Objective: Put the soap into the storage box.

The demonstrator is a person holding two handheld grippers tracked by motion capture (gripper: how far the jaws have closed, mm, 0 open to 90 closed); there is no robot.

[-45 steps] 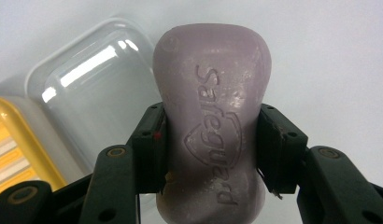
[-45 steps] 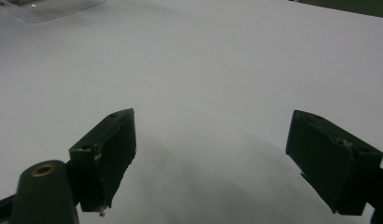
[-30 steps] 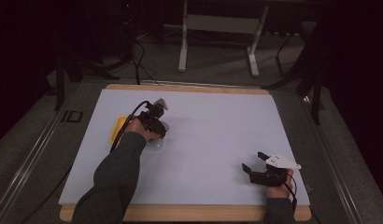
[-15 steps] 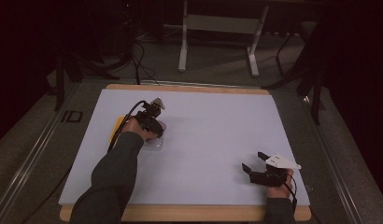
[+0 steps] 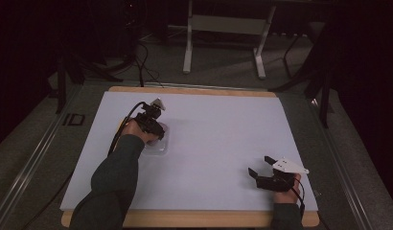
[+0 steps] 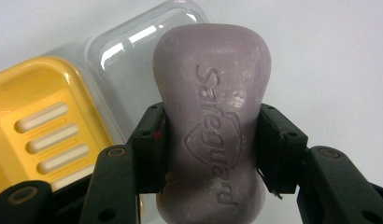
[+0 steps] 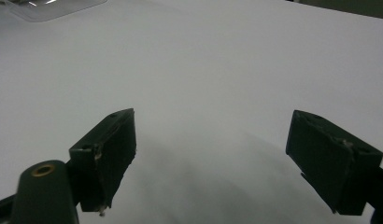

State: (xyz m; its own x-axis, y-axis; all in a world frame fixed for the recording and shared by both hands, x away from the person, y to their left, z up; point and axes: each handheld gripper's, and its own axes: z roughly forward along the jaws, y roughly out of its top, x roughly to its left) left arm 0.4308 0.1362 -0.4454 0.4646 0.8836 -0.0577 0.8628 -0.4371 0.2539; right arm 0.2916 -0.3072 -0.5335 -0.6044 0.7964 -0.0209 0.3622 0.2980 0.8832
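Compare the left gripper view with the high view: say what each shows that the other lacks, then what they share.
Left gripper view alone: the embossed lettering on the purple soap bar, pinched at its waist by the left claw, and the slotted yellow soap dish. High view alone: the right claw open near the table's right front, both forearms, and the dark floor with a stand beyond. Both share the clear lid and the white tabletop.

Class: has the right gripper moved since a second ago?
No. The right gripper sits at the same spot near the table's front right corner.
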